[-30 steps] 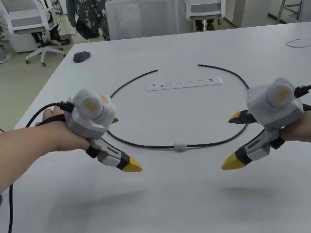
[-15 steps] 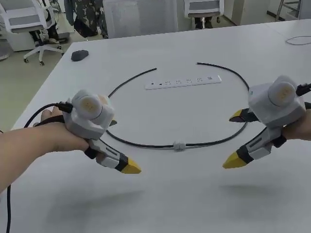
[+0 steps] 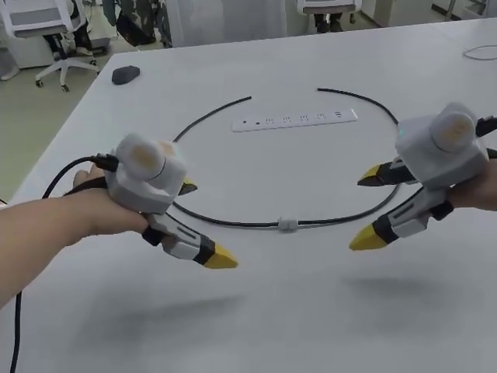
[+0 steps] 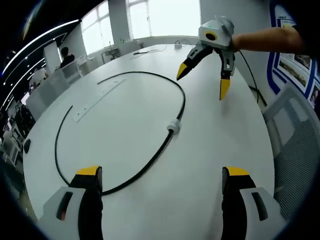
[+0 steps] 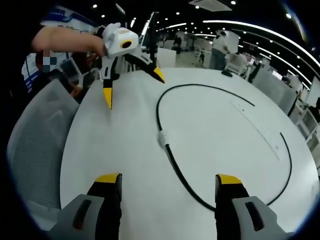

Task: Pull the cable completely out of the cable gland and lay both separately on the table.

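Cable (image 3: 326, 222) through cable gland (image 3: 287, 224) on table (image 3: 256, 311), left gripper (image 3: 205, 223), right gripper (image 3: 365, 209) splayed

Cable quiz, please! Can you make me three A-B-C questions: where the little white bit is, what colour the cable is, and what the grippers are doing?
1. Where is the cable gland?
A. On the cable, about halfway along
B. Inside a cup
C. On a shelf

2. What colour is the cable?
A. Red
B. Black
C. Green

3. The left gripper and right gripper are:
A. Both shut on the cable
B. One open, one shut
C. Both open, holding nothing

Answers: 1 A, the cable runs through it; 2 B, it looks black in every view; 3 C, their jaws stand wide apart with nothing between.
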